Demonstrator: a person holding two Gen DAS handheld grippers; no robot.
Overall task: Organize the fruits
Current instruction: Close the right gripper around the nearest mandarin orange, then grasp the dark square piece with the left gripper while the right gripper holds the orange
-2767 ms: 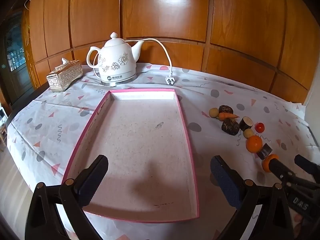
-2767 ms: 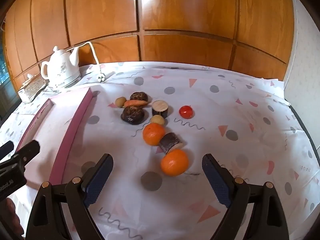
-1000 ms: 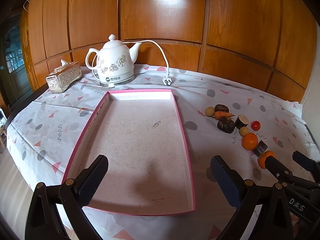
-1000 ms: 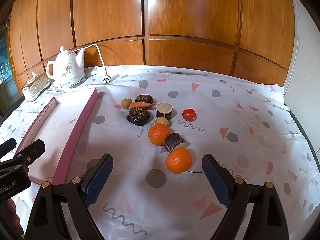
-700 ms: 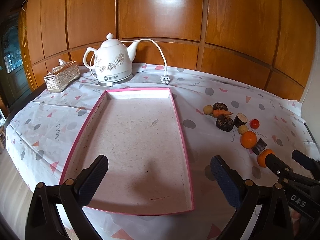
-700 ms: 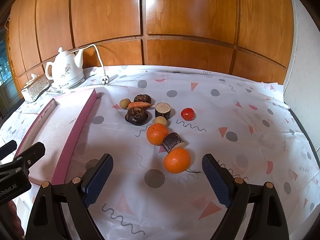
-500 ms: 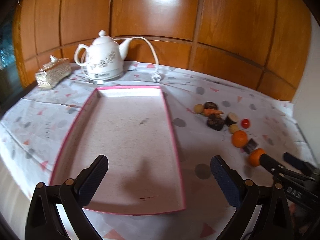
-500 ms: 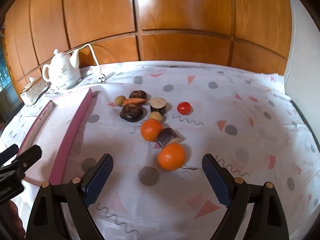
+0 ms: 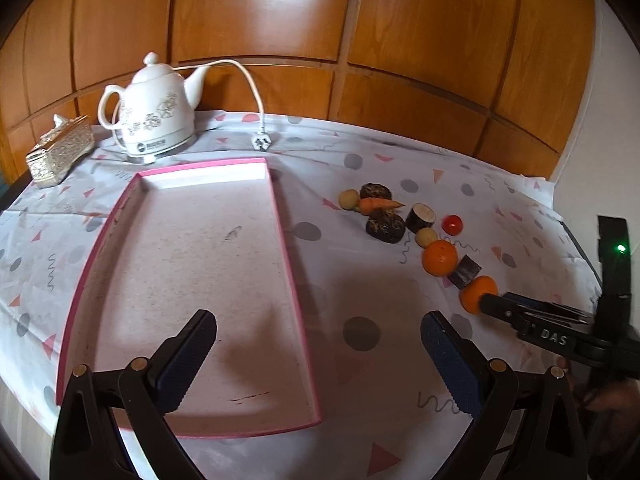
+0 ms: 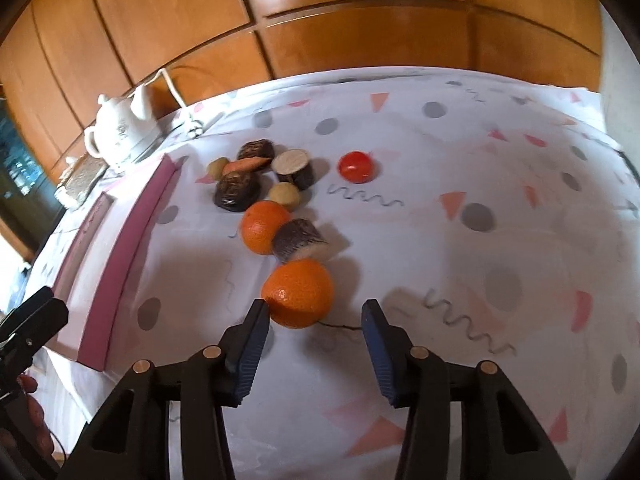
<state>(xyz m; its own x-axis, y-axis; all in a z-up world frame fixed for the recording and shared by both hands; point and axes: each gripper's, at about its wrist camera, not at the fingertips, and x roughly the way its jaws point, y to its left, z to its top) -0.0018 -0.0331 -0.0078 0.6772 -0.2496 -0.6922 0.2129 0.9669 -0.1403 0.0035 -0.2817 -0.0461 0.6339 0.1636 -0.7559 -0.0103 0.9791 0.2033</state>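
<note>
Several fruits and vegetables lie in a loose line on the patterned cloth to the right of a shallow pink-rimmed tray (image 9: 289, 264). The nearest is an orange (image 10: 299, 292), with a dark cut piece (image 10: 298, 242) and a second orange (image 10: 262, 232) just behind it. My right gripper (image 10: 314, 309) is low over the cloth and its jaws are closing. The near orange sits between the fingertips; the left pad is at its side and the right pad is still apart. In the left wrist view that gripper (image 9: 496, 305) reaches the orange (image 9: 474, 290). My left gripper (image 9: 316, 322) hangs open over the tray's near right corner, holding nothing.
Farther along the line are a carrot (image 10: 244, 165), a red tomato (image 10: 356, 166), dark lumps and small pale rounds. A white kettle (image 9: 156, 120) with a loose plug (image 9: 262, 142) and a tissue box (image 9: 60, 152) stand at the back left. Wood panelling backs the table.
My right gripper has moved forward and down onto the near orange, and its jaws have narrowed from wide open. The left view has swung slightly, with the tray now further left.
</note>
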